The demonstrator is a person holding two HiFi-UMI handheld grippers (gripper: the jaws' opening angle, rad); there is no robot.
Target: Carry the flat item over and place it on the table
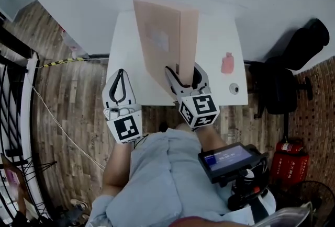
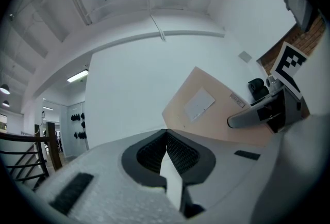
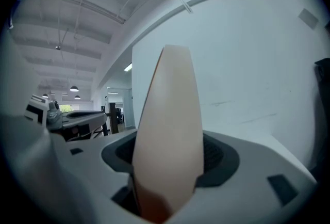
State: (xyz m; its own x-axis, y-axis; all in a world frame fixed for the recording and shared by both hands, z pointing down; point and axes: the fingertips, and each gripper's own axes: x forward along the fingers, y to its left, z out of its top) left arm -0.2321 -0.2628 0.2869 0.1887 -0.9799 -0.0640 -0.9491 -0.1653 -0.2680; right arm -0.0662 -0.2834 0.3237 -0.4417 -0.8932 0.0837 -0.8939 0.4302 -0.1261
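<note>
Item: your right gripper (image 1: 184, 73) pinches the tan flat cardboard parcel (image 1: 162, 37) by its lower edge, upright above the white table (image 1: 217, 37) | left gripper (image 1: 121, 74): jaws pressed together, empty | handling: probably light, stiff, tippy; hold mid-edge.

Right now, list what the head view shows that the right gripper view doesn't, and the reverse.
Head view only: a small pink bottle, a red fire extinguisher, and the white label on the flat cardboard mailer.
Right gripper view only: ceiling lamps down a far hallway, and the mailer seen edge-on.
Both: the mailer standing upright, clamped in the right tool, and the left tool beside it.
</note>
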